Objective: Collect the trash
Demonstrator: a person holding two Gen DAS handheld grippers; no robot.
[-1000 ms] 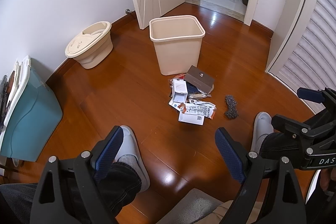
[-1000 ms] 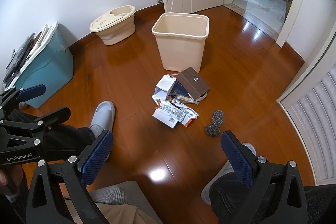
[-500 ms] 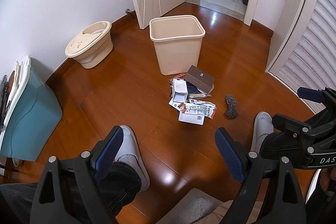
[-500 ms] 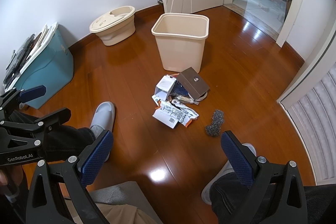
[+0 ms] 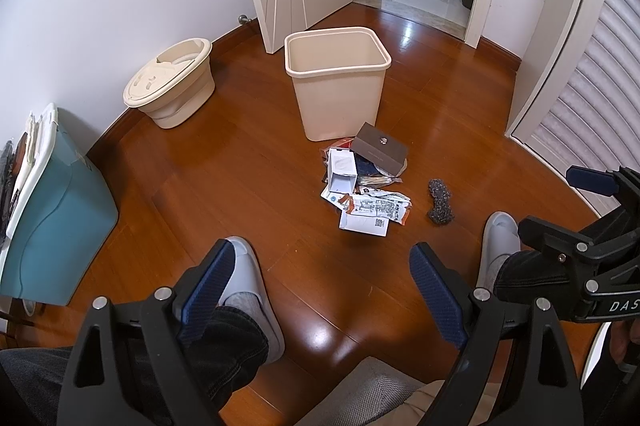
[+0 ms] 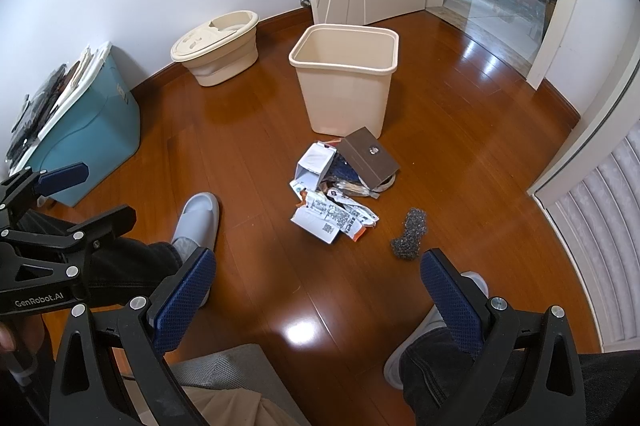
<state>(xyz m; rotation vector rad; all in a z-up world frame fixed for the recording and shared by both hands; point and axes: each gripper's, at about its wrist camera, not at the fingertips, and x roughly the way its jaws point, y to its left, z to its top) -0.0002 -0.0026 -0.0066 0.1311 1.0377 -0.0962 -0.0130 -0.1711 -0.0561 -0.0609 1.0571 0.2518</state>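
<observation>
Two grippers are in your hands, and both are held above the wooden floor (image 5: 240, 178) with nothing between the fingers. Your left gripper (image 5: 320, 290) has its blue pads spread wide apart, and your right gripper (image 6: 316, 290) is spread just as wide – neither one touches any trash. From the left wrist view, the trash pile (image 5: 366, 182) lies on the floor at about 12 o'clock from the left gripper, well apart from it. In this pile you can see a brown box (image 5: 379, 149) tilted on top at the far side, a white carton (image 5: 342, 172) lying open at 9 o'clock from the box, and printed wrappers (image 5: 376, 208) with a white paper (image 5: 364, 225) at the near edge. A grey scrubber (image 5: 440, 201) lies alone on the floor at 3 o'clock from the pile, just beside it but not touching. The beige trash bin (image 5: 338, 86) stands upright at 12 o'clock behind the pile, with the brown box very near its base – I cannot tell if they touch. At 10 o'clock from the bin a beige bucket (image 5: 170, 88) stands by the wall, and at 9 o'clock a teal container (image 5: 60, 218) is on the floor. Your feet in pale slippers (image 6: 198, 222) are on the floor near the grippers.
</observation>
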